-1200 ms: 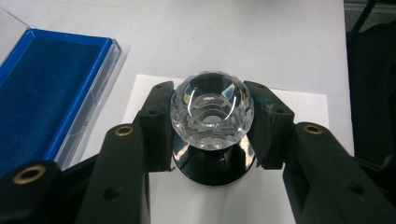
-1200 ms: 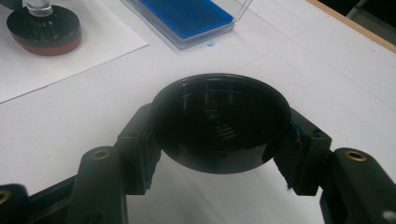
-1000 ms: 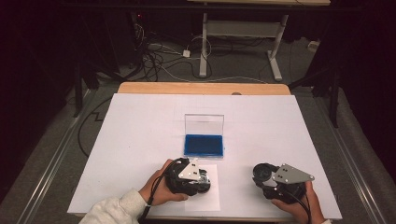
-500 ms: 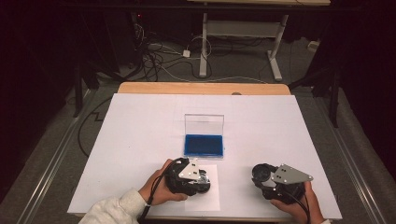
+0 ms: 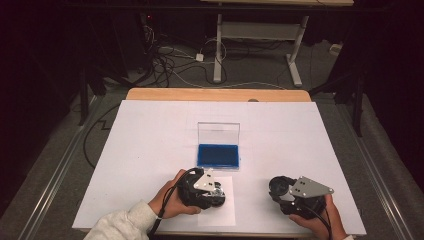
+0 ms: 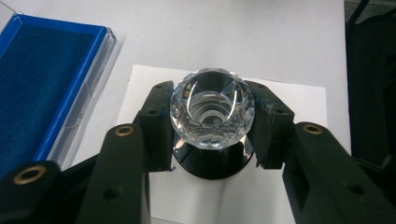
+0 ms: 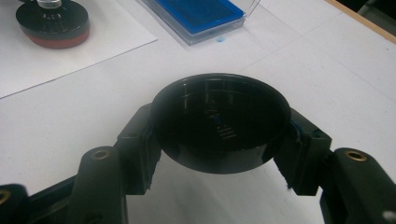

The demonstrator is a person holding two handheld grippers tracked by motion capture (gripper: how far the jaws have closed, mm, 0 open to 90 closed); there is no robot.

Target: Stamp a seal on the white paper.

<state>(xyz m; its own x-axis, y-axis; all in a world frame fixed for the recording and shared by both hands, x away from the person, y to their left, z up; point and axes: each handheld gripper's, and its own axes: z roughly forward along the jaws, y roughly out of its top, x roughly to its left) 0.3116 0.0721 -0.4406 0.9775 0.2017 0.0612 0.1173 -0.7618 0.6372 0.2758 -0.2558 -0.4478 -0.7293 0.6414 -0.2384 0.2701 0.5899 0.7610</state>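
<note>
While you hold both hands low at the near edge in the high view, your left gripper (image 5: 212, 192) sits over the paper sheet (image 5: 220, 212) just near of the blue ink pad case (image 5: 218, 155), and your right gripper (image 5: 285, 192) rests well to its right; nothing has shifted from the earlier frames. Through the left gripper view, your jaws pinch the crystal-handled stamp (image 6: 212, 109) by its faceted knob; that slick glass could twist loose if you tilt. Through the right gripper view, your jaws clamp the black round cap (image 7: 219, 123), and squeezing its thin rim off-centre could pop it out.
</note>
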